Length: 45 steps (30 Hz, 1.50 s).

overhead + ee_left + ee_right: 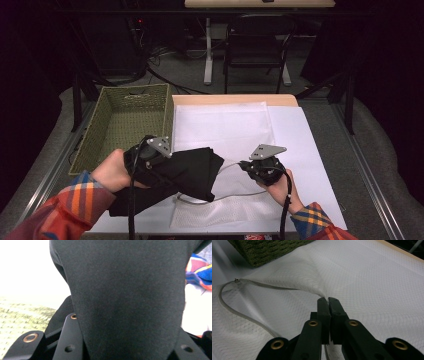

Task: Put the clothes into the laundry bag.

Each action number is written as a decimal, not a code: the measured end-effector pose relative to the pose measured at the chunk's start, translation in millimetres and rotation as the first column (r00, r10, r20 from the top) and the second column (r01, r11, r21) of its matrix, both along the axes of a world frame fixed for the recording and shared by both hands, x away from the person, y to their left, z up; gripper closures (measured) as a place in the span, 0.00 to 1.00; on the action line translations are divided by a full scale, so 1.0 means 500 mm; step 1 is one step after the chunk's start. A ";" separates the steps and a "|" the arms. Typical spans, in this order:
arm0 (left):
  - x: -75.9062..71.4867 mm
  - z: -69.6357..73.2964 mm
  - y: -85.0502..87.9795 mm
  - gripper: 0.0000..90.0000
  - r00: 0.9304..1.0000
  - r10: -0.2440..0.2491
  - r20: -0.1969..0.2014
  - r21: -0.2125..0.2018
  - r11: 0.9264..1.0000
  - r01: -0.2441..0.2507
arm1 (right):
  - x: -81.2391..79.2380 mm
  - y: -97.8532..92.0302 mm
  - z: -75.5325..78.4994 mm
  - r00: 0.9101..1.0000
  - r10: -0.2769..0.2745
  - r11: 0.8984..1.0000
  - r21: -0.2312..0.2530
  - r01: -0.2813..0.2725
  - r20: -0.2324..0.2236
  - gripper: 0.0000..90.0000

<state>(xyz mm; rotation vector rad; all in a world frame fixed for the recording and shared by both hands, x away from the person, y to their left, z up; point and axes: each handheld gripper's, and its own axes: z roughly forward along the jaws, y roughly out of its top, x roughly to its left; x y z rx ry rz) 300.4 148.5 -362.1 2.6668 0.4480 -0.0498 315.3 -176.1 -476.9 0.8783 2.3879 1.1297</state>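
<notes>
Near the table's front edge, the left gripper [165, 162] holds a black fabric garment [192, 172] between part-closed jaws, beside a white mesh laundry bag [225, 130] lying flat. The right gripper [328, 300] pinches the bag's rim fully closed. Beyond stands a green woven basket [107, 120].

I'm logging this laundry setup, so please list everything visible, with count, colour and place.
Black cloth garment: one, black, front left of the table, clamped in the left tool.
White mesh laundry bag: one, white, table centre, its edge pinched by the right tool.
Green woven basket: one, olive green, left of the bag.
White table cover: one, white, under the bag.
Chair: one, dark, beyond the table.
Left tool: black, shut on garment.
Right tool: black, shut on bag.
Plaid sleeves: two, orange-blue, bottom.
</notes>
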 end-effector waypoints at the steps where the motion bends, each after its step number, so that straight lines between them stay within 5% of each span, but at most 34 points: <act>1: -0.001 -0.002 -0.002 0.69 1.000 -0.003 -0.008 -0.013 1.000 0.003 | 0.000 0.000 0.000 1.000 0.000 1.000 0.000 0.000 0.000 0.98; 15: -0.013 -0.066 -0.051 0.69 0.995 -0.046 -0.085 -0.073 0.997 0.040 | 0.001 -0.001 0.007 1.000 -0.004 1.000 0.008 0.004 0.001 0.98; 32: -0.030 -0.122 -0.079 0.68 0.995 -0.088 -0.041 -0.106 0.991 0.083 | 0.012 0.024 0.031 1.000 -0.017 0.999 0.029 0.016 0.018 0.98; 45: -0.014 -0.196 -0.117 0.68 0.995 0.022 -0.098 -0.147 0.988 -0.037 | 0.012 0.025 0.037 1.000 -0.014 0.999 0.048 0.013 0.012 0.98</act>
